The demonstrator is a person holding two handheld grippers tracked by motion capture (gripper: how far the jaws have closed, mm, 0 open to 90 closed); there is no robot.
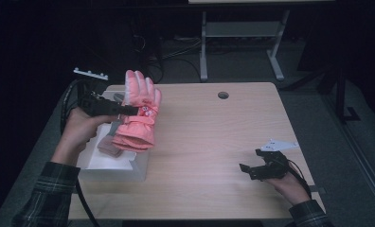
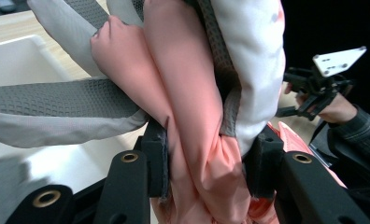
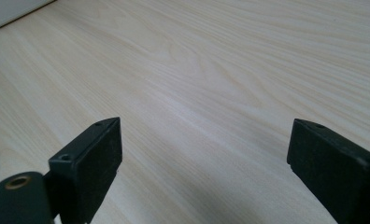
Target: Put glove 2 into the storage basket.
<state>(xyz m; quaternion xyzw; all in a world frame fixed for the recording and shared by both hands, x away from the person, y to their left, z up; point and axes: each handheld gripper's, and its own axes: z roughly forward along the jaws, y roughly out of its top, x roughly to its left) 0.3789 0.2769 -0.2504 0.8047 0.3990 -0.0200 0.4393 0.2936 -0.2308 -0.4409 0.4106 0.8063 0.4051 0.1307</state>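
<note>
We see the left claw [image 1: 129,110] pinching the pink glove [image 1: 139,113] above the white bin [image 1: 111,166]; the right claw [image 1: 251,166] is spread, empty, well apart from the bin.

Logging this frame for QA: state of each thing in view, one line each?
pink glove: lifted over the bin, pinched in the left claw, fingers up.
left claw: shut on the pink glove.
right claw: open, nothing between the jaws, low over the table.
white bin: on the table's left edge, open-topped, a grey item inside.
</note>
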